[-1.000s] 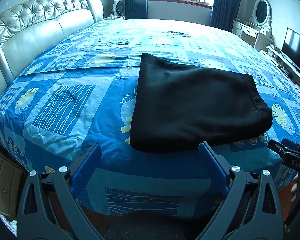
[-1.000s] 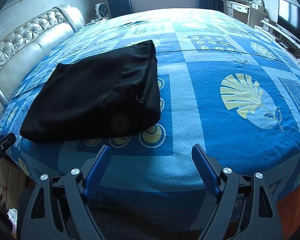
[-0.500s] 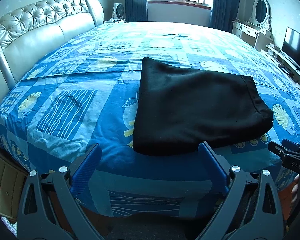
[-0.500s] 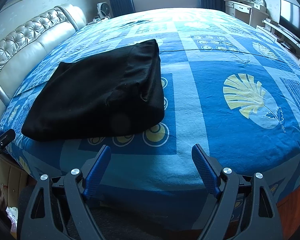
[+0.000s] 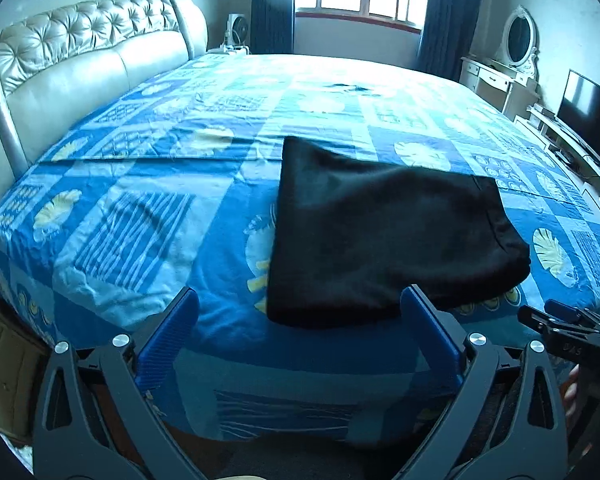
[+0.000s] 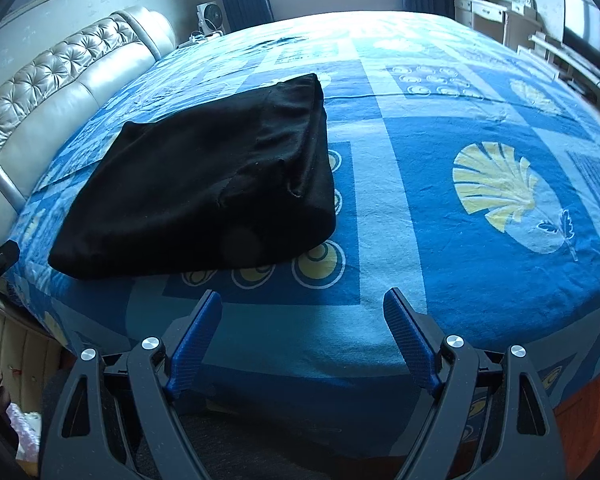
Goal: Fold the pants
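Pants (image 5: 384, 236) folded on patterned bed (image 5: 148, 216)

Black pants (image 5: 384, 240), soft matte fabric, folded into a compact, roughly rectangular bundle of several layers, lying flat on the blue patterned bed cover (image 5: 140, 208) near the bed's near edge. In the right wrist view the bundle (image 6: 204, 192) sits left of centre, its right side thick and rounded with a seam or hem line showing near that fold, its left side thinner and flatter. Surface mostly smooth with slight rumpling on top; nothing touches it.
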`<state>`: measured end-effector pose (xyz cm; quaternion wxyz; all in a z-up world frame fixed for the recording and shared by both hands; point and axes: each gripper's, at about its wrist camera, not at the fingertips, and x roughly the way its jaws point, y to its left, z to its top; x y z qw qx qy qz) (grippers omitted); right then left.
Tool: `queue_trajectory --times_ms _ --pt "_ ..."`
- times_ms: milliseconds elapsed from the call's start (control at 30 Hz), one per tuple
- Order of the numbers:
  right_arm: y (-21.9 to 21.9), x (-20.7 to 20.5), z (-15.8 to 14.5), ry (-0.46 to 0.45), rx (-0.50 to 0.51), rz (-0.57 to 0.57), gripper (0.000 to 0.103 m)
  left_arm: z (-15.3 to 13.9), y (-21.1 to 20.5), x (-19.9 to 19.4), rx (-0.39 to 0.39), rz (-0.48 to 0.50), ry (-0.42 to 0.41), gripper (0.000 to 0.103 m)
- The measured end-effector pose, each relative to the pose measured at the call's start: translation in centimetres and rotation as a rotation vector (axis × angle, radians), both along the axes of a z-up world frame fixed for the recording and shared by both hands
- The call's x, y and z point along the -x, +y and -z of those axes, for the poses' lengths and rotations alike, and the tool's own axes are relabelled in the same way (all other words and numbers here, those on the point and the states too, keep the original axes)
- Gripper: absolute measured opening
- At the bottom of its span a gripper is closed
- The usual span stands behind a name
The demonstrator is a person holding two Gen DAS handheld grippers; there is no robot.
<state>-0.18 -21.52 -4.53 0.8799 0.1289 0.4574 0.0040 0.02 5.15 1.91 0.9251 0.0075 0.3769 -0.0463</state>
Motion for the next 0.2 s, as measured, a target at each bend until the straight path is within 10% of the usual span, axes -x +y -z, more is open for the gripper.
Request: queue_trajectory --times_ms 200 --pt "-3.5 -4.9 -4.4 -0.104 -0.038 0.02 0.086 -0.8 4.9 -7.1 -0.043 -0.145 -0.055 0.101"
